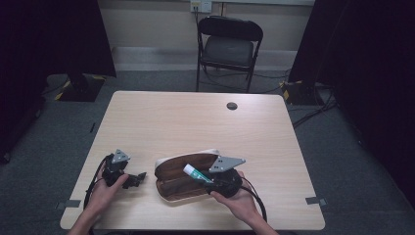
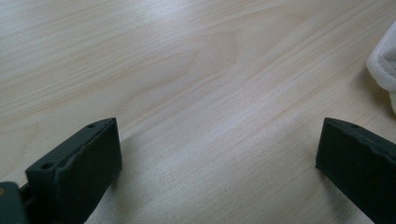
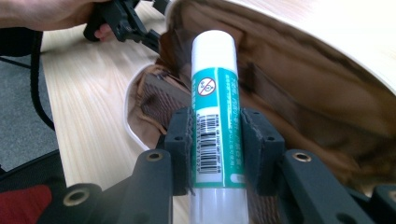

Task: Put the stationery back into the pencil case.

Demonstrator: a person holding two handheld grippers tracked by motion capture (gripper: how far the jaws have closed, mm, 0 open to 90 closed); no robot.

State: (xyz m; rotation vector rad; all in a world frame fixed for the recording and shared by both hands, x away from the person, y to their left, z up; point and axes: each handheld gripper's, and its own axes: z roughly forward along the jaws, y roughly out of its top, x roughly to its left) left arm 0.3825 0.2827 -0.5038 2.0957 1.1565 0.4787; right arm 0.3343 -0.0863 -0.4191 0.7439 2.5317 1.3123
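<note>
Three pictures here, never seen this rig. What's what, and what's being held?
No robot: a person holds a two-jaw hand-held gripper in each hand. The high view looks down on a wooden table. The other two come from cameras riding on the grippers, looking along their black jaws. On the table lies an open pencil case, cream outside, brown inside. The right hand-held gripper is shut on a glue stick, white with a green label, held over the case's opening. The left hand-held gripper is open over bare wood, holding nothing. A folding chair stands behind the table.
</note>
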